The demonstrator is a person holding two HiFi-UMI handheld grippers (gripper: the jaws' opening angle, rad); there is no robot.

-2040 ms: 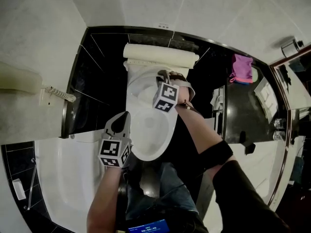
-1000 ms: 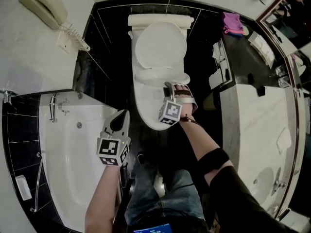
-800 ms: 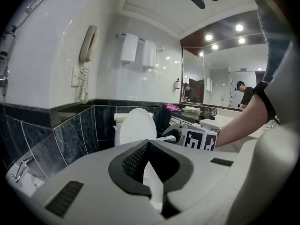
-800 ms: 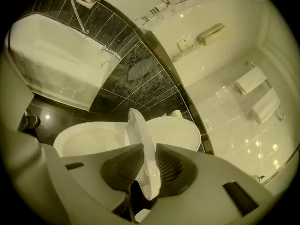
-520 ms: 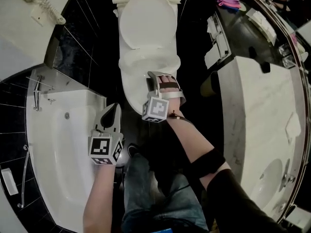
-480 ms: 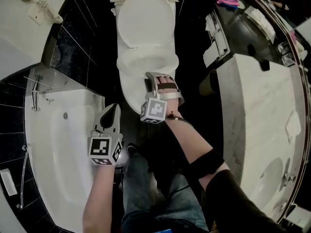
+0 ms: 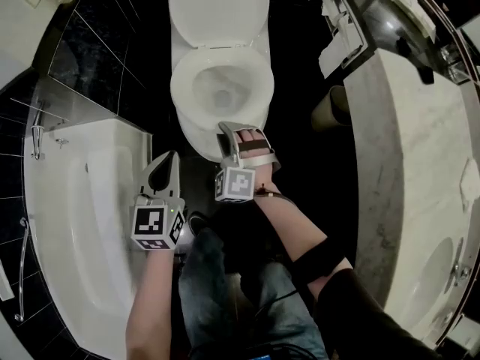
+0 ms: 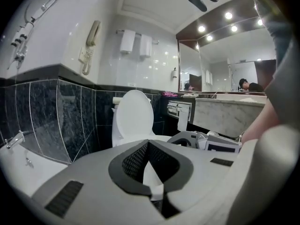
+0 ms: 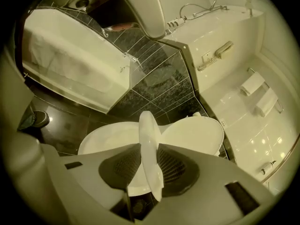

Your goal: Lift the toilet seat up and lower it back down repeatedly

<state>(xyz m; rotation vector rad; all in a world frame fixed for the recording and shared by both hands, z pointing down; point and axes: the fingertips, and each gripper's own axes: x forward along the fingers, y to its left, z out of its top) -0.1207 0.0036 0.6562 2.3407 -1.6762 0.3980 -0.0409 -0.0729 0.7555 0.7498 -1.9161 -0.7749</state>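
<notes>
Two grippers at toilet: R gripper (image 9: 150, 146) is clasping the seat (image 9: 148, 125) at its front edge, pads touching both faces, jaws just been opening. Seat is sitting over the bowl (image 7: 196, 137), lid (image 7: 217, 10) standing up behind. L gripper (image 8: 148, 142) is hovering closed, empty, near the bathtub (image 7: 67, 201), apart from seat.

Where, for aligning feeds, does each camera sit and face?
Head view: head-mounted, steeply down onto the toilet; left tool, right tool, forearms, legs.
Left gripper view: on the left tool, toward the raised lid; shut jaws.
Right gripper view: on the right tool, at the toilet seat between its jaws, just opening.
All share the toilet.
</notes>
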